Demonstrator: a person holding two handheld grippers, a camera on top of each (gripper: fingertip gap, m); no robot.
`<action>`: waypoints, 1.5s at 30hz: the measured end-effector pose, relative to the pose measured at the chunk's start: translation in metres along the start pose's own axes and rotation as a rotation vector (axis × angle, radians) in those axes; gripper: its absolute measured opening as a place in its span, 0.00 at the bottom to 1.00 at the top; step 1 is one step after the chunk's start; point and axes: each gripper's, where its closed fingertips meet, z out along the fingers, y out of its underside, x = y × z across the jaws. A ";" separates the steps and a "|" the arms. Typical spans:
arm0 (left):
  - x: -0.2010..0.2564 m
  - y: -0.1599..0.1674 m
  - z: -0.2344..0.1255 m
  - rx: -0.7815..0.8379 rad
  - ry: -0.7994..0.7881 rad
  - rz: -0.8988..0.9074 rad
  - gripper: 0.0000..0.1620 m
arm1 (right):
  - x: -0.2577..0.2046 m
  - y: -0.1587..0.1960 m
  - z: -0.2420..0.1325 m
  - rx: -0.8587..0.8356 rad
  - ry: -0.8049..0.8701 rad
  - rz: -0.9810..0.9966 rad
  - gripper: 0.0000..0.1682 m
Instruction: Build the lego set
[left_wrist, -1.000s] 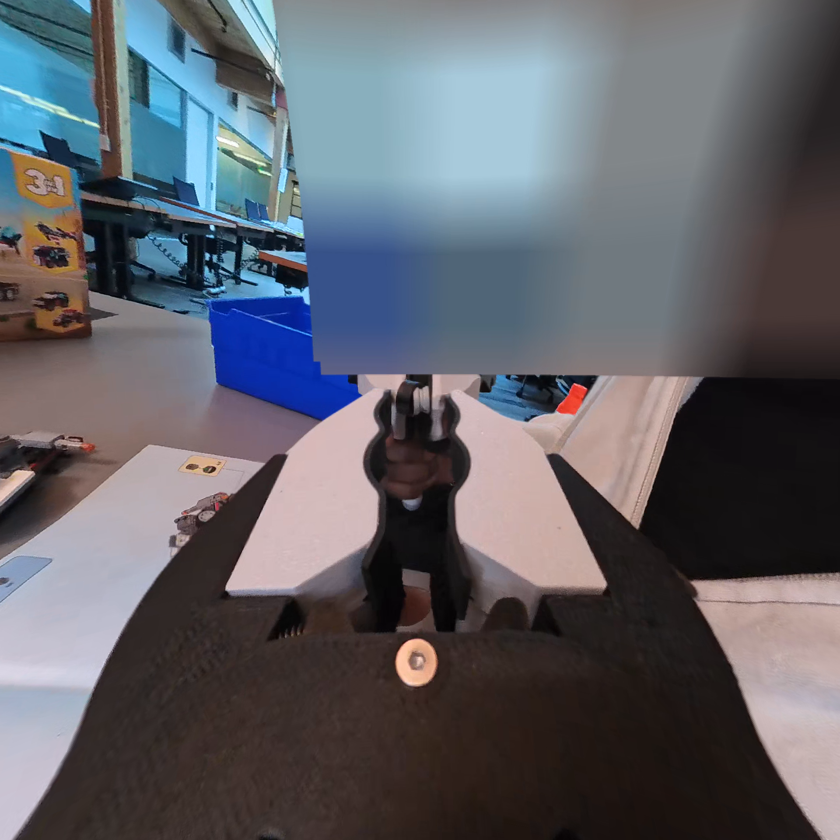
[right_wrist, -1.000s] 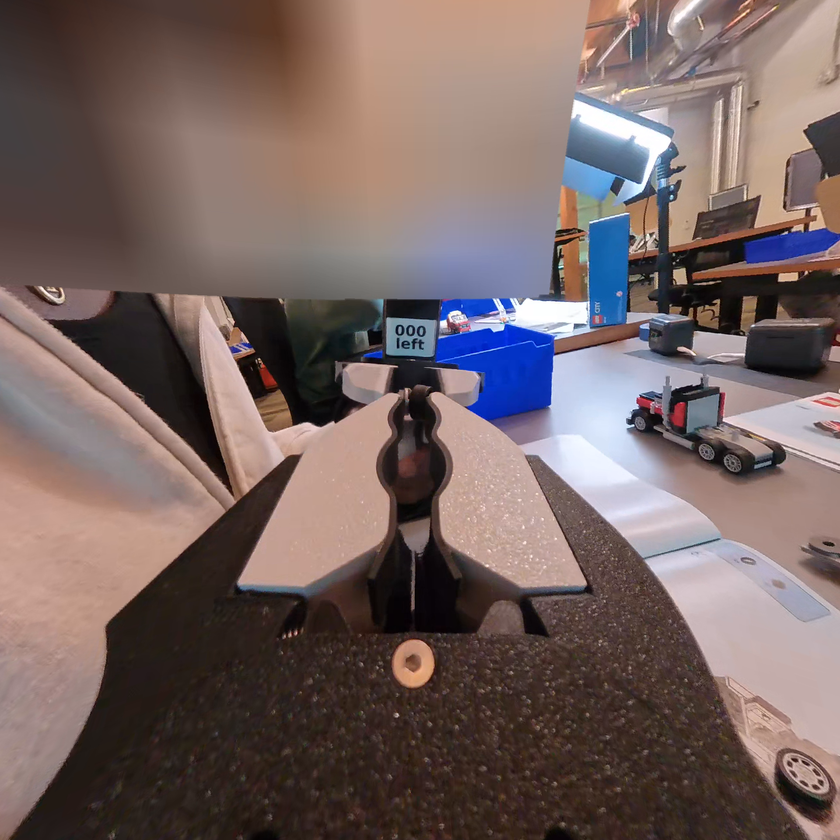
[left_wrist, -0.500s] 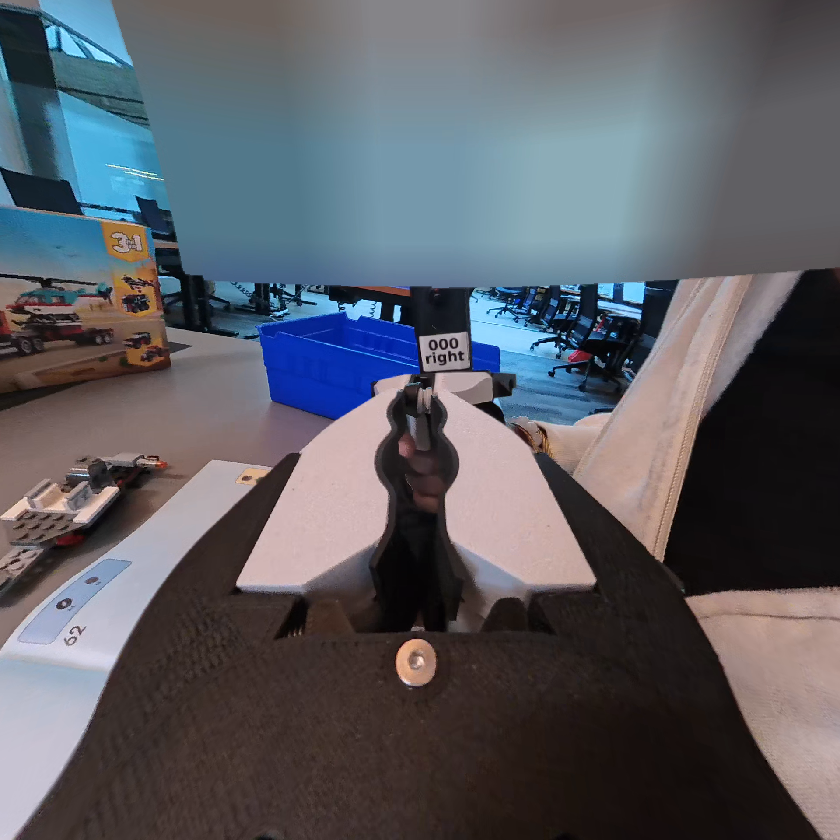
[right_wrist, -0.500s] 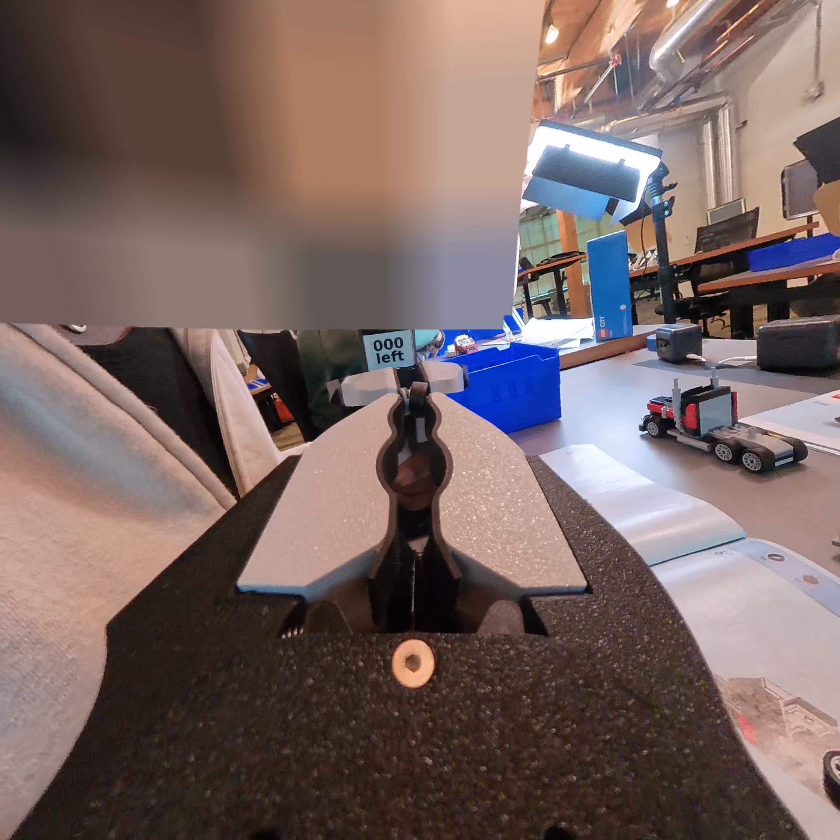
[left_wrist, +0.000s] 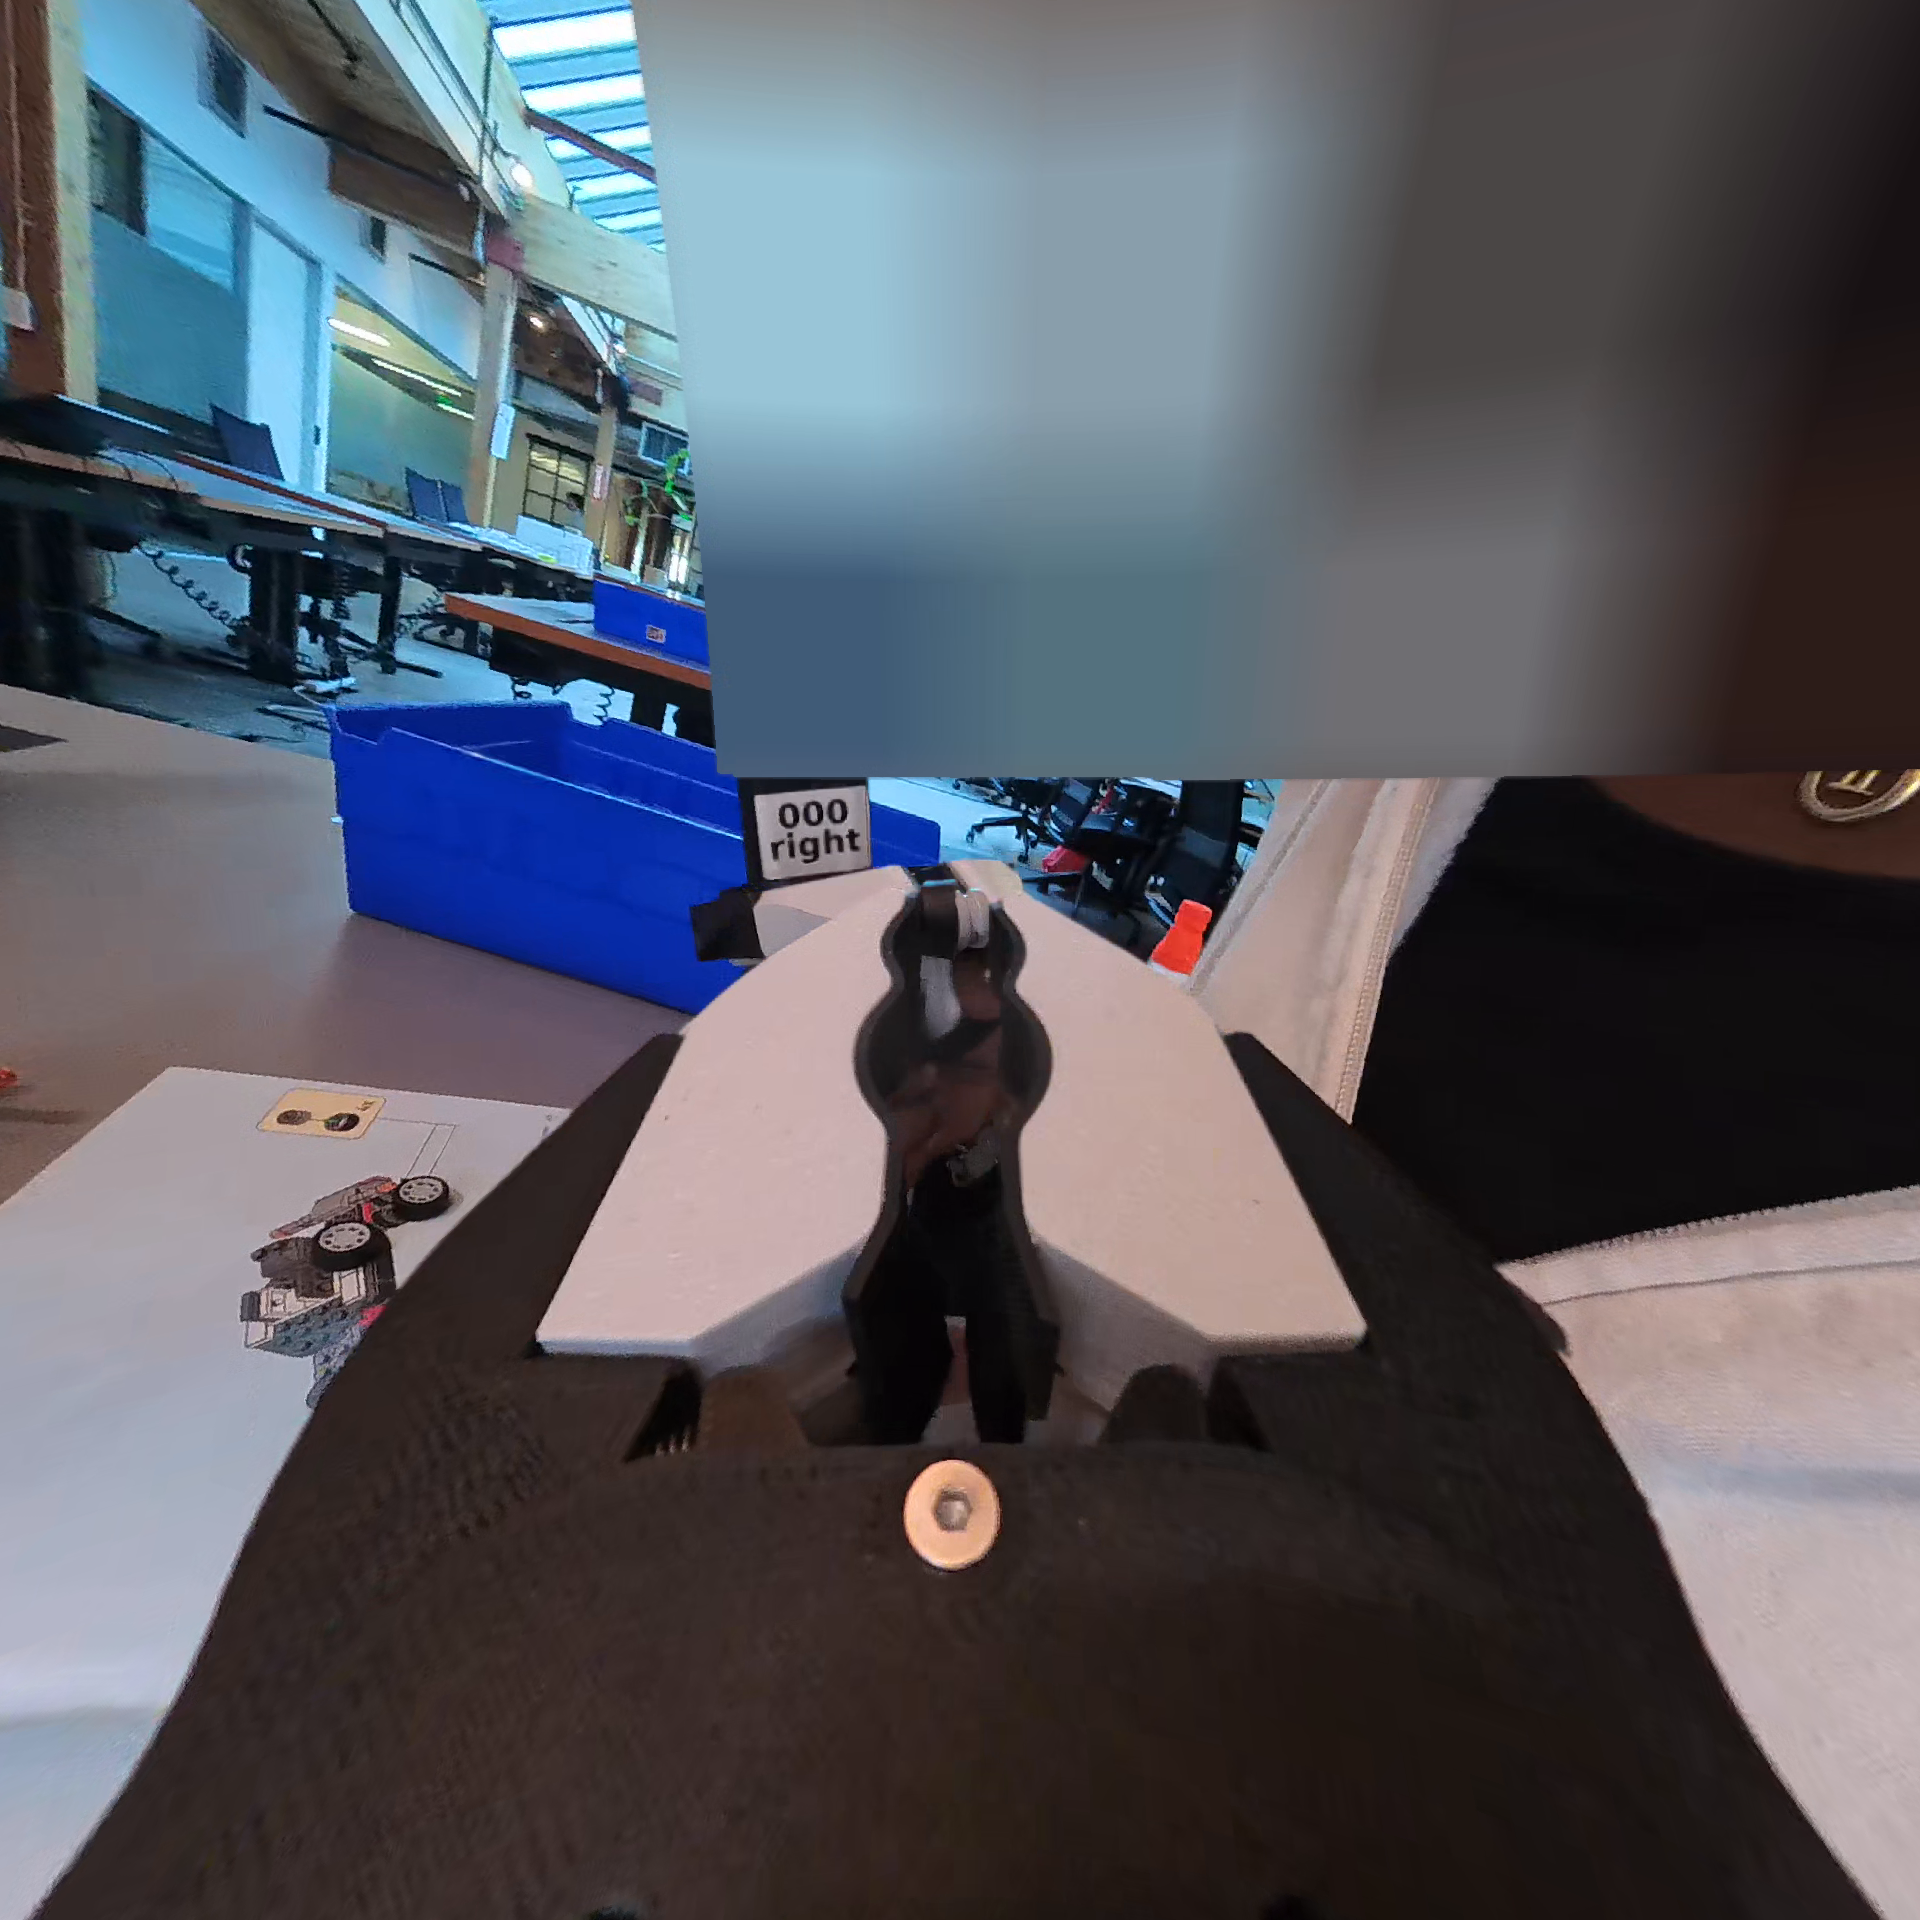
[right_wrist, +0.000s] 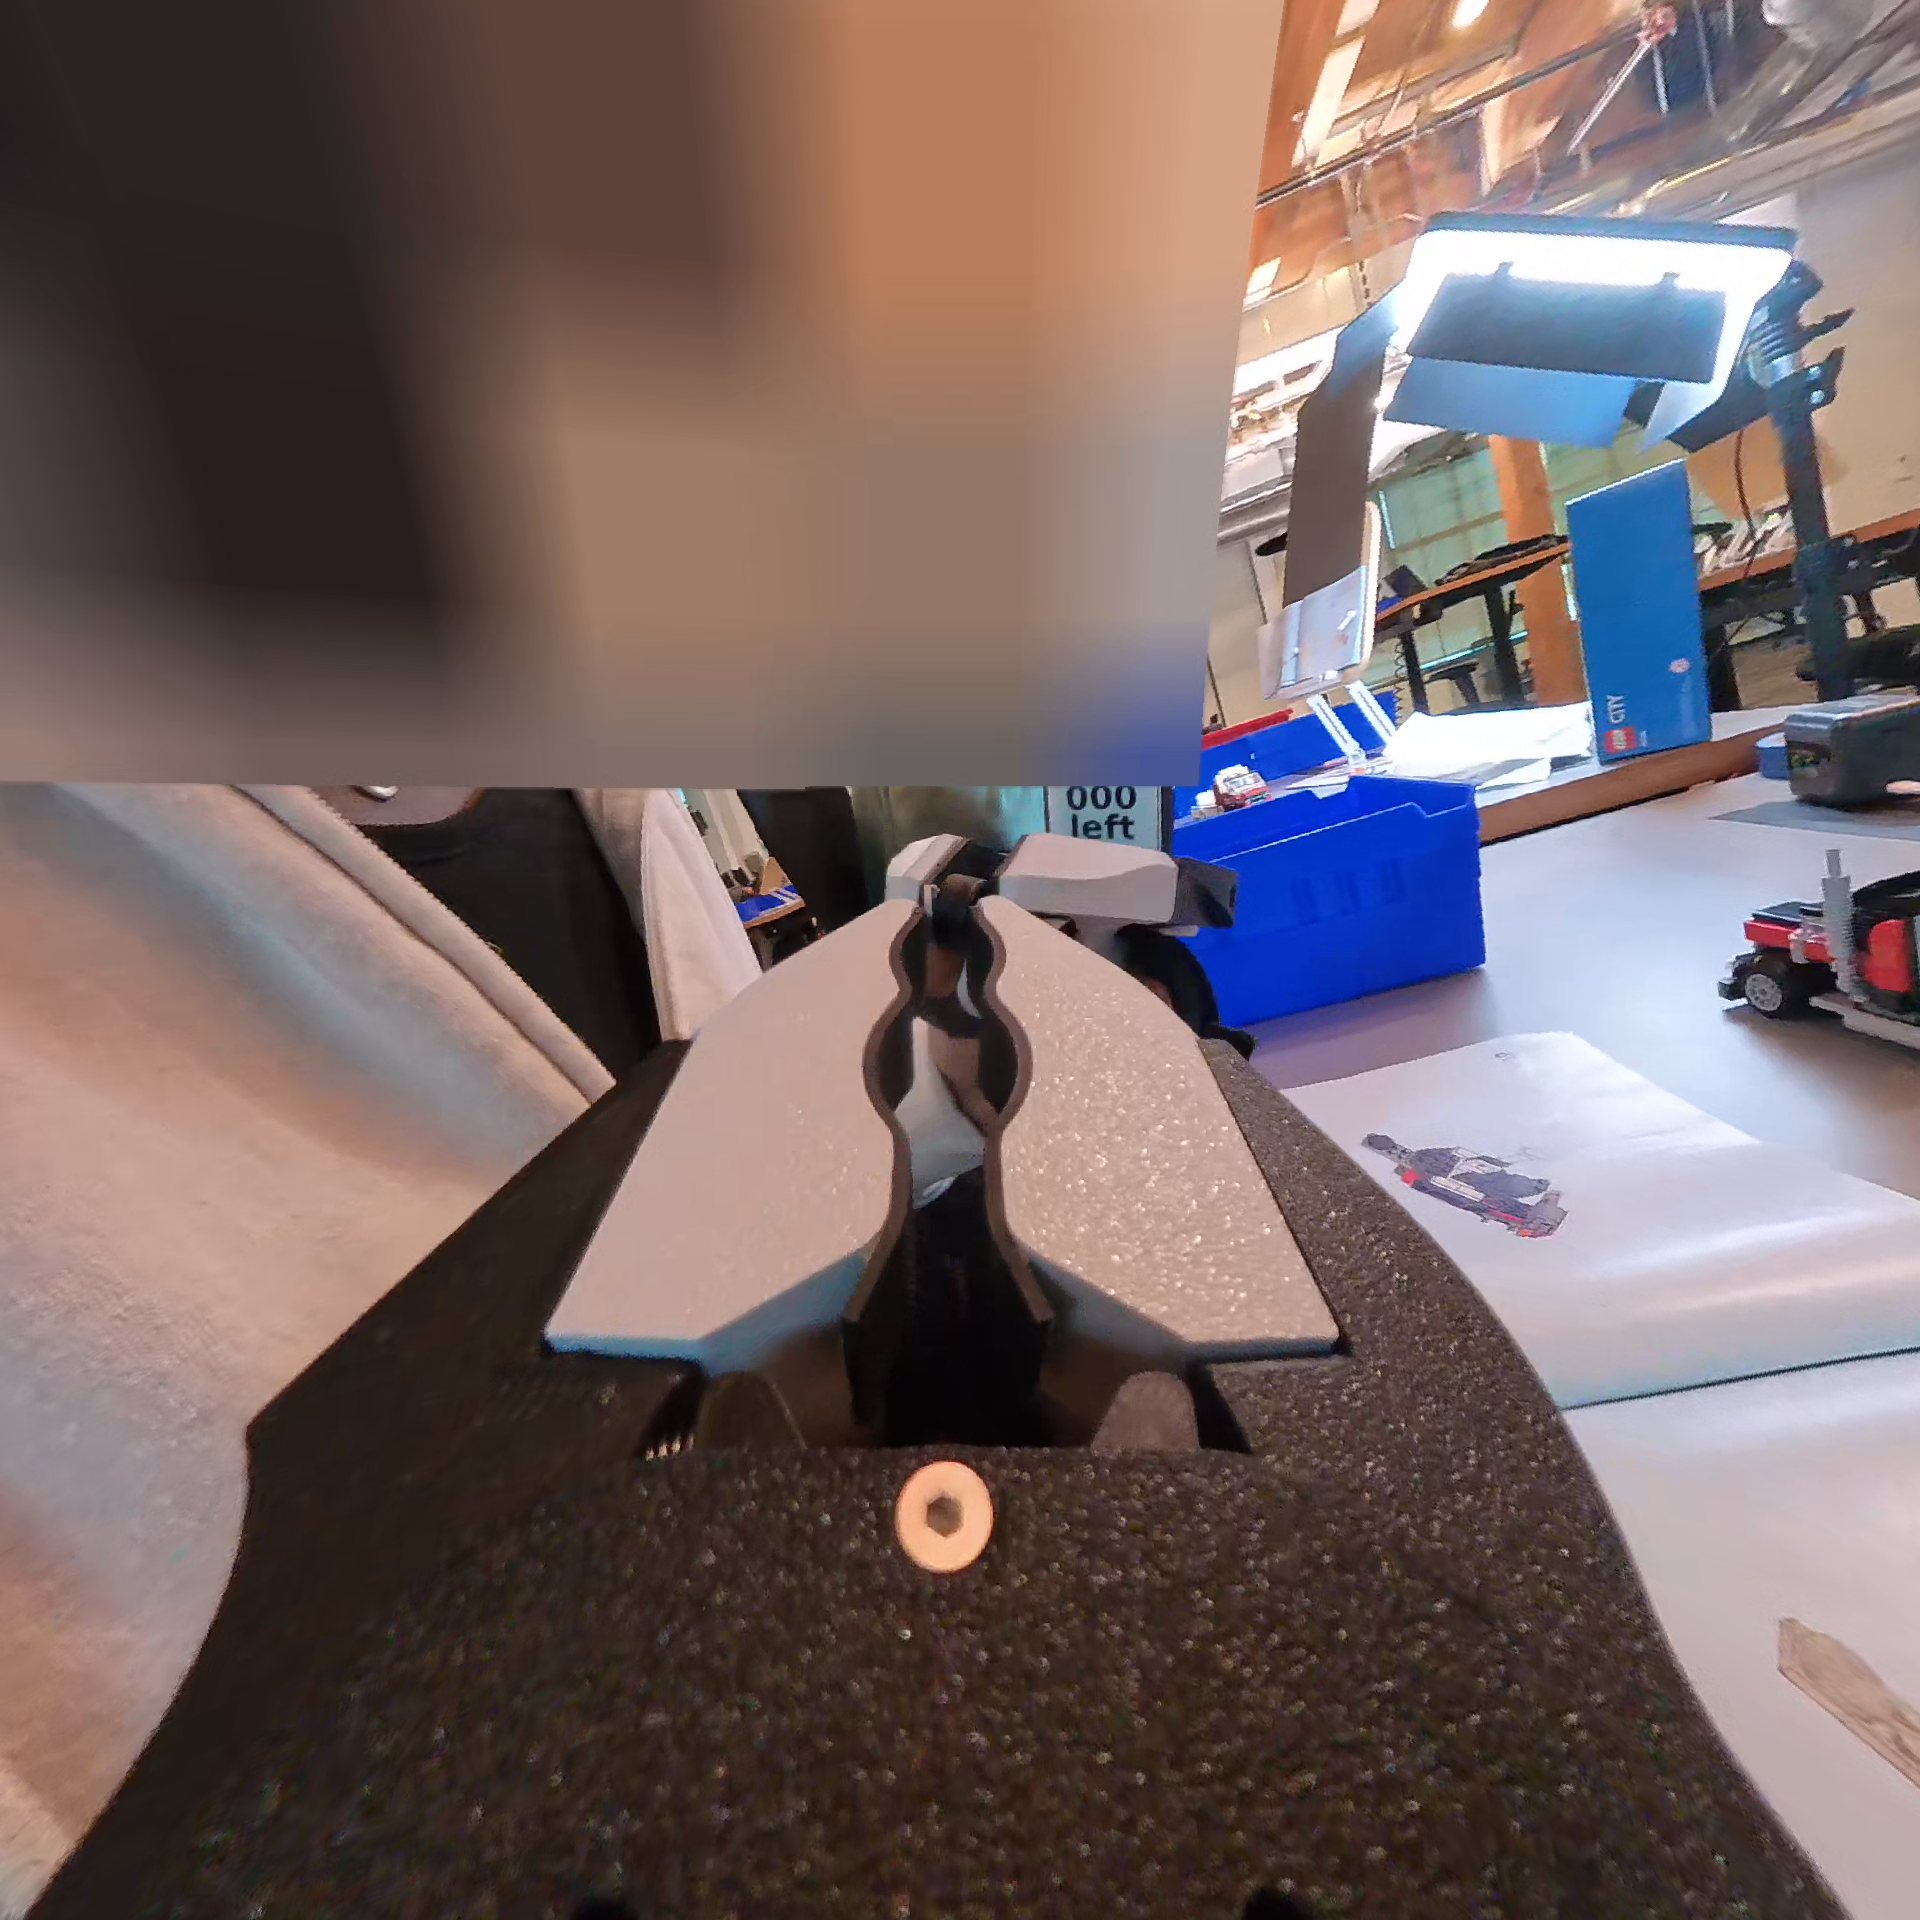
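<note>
My left gripper (left_wrist: 954, 914) is shut on a small light grey and black lego piece (left_wrist: 971, 923) pinched at its tips. My right gripper (right_wrist: 948, 914) is shut on a small black lego piece (right_wrist: 951, 902). The two grippers meet tip to tip in the air, in front of a person's torso in a light jacket (right_wrist: 260, 1091). In the right wrist view the left gripper's grey fingers (right_wrist: 1086, 878) show just past my tips. In the left wrist view the right gripper's white tag (left_wrist: 810, 831) rises behind my tips. How the two pieces touch is hidden by the fingers.
An open instruction booklet (left_wrist: 156, 1351) lies on the grey table below; it also shows in the right wrist view (right_wrist: 1662, 1247). A blue bin (left_wrist: 540, 831) (right_wrist: 1340, 904) stands behind. A built red and black lego truck (right_wrist: 1829, 966), a blue box (right_wrist: 1642, 613) and a light panel (right_wrist: 1558, 322) are at the right. Only a small space, under 4 cm, lies between the two pairs of fingers.
Both grippers stay shut and tip to tip. Both views have swung: the lego box and grey partial build have left the left view, and the truck has slid to the right view's edge.
</note>
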 end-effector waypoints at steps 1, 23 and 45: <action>0.000 0.000 0.000 -0.010 0.004 -0.003 0.07 | 0.000 0.001 0.000 -0.006 -0.005 0.003 0.04; 0.012 0.011 -0.005 -0.108 0.094 -0.075 0.05 | -0.012 0.011 0.002 -0.113 -0.087 -0.009 0.04; 0.007 0.020 -0.011 -0.166 0.075 -0.115 0.09 | -0.006 0.023 0.003 -0.246 -0.107 -0.045 0.04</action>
